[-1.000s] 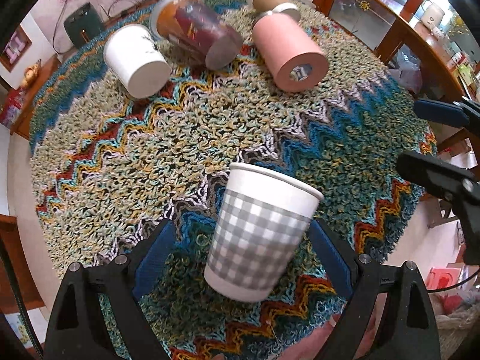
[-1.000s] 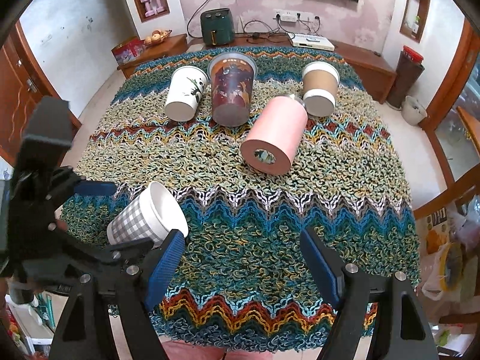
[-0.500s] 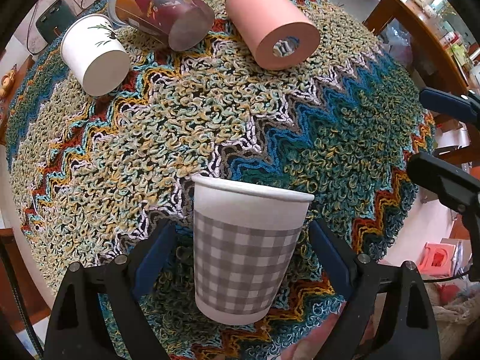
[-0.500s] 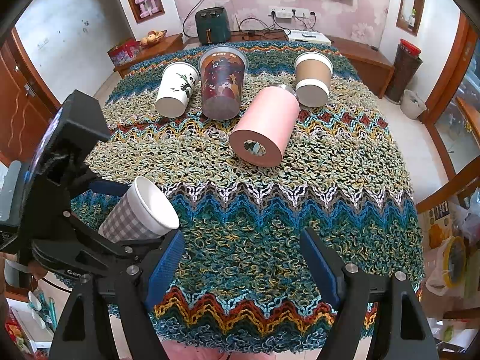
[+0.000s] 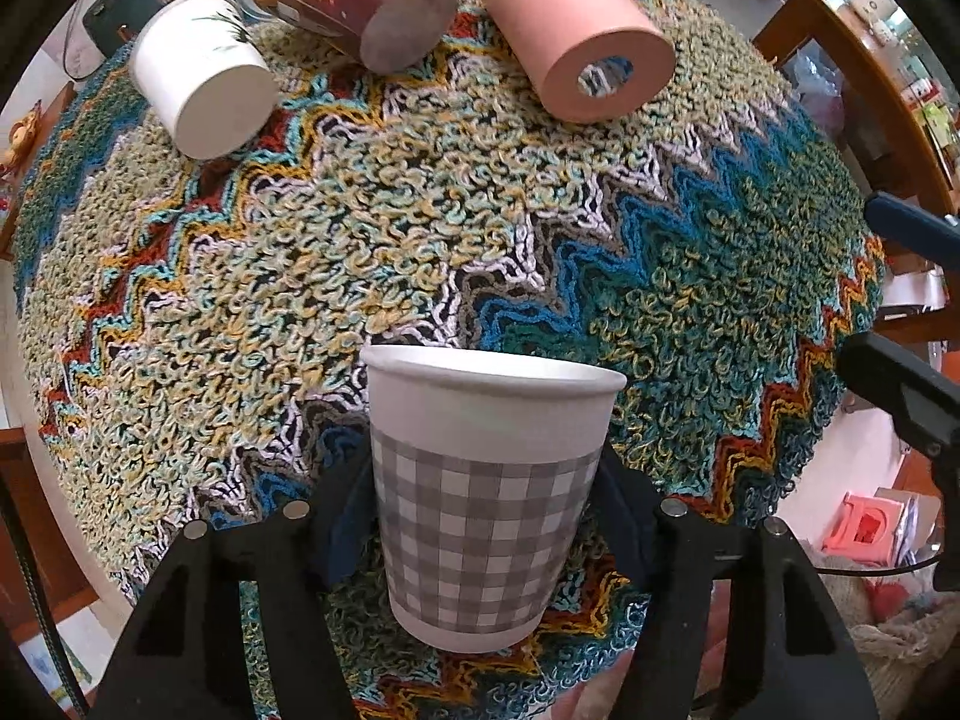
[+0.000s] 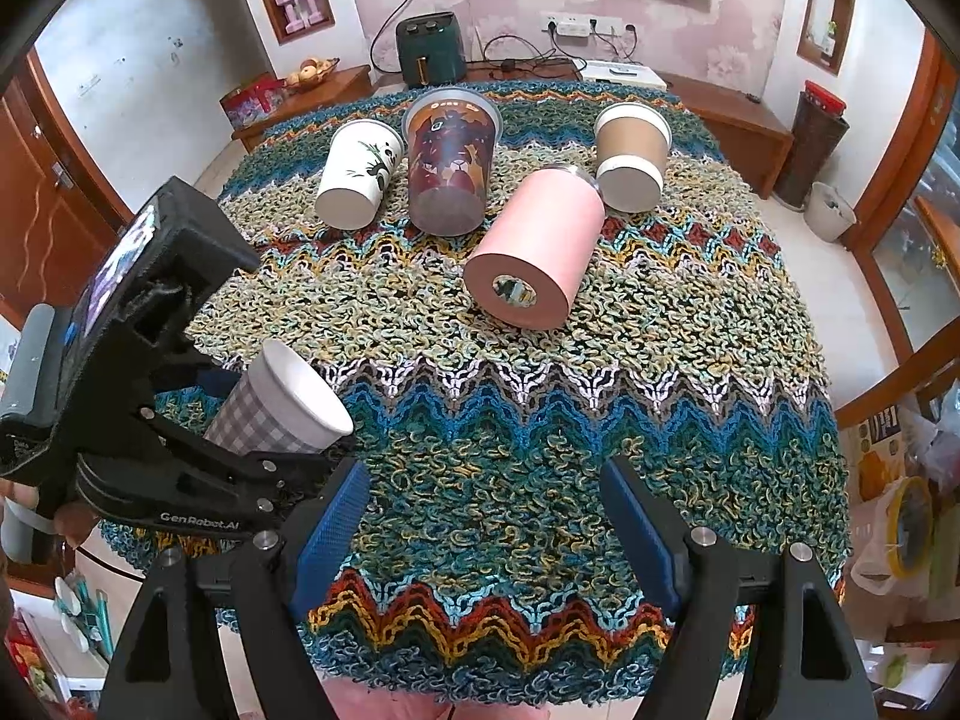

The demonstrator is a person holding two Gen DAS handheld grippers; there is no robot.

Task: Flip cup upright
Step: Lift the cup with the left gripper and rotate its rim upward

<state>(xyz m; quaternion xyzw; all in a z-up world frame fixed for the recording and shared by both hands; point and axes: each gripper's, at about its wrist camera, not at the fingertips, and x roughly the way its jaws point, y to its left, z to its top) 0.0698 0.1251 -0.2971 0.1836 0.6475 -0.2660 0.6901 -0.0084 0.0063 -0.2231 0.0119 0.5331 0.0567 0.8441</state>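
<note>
Our left gripper (image 5: 486, 516) clamps the grey-checked paper cup (image 5: 486, 510), tilted; we level it before lowering. Right gripper (image 6: 480, 516) gapes empty.

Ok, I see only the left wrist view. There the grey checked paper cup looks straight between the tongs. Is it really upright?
Observer: No. From the right wrist view, the grey checked paper cup leans in the left tongs, mouth toward the table's middle.
Operator: And the right tongs?
Observer: The right tongs are open and hold nothing.
Operator: Anything beyond my top edge?
Observer: A brown paper cup lies on its side behind the pink cylindrical tumbler.
</note>
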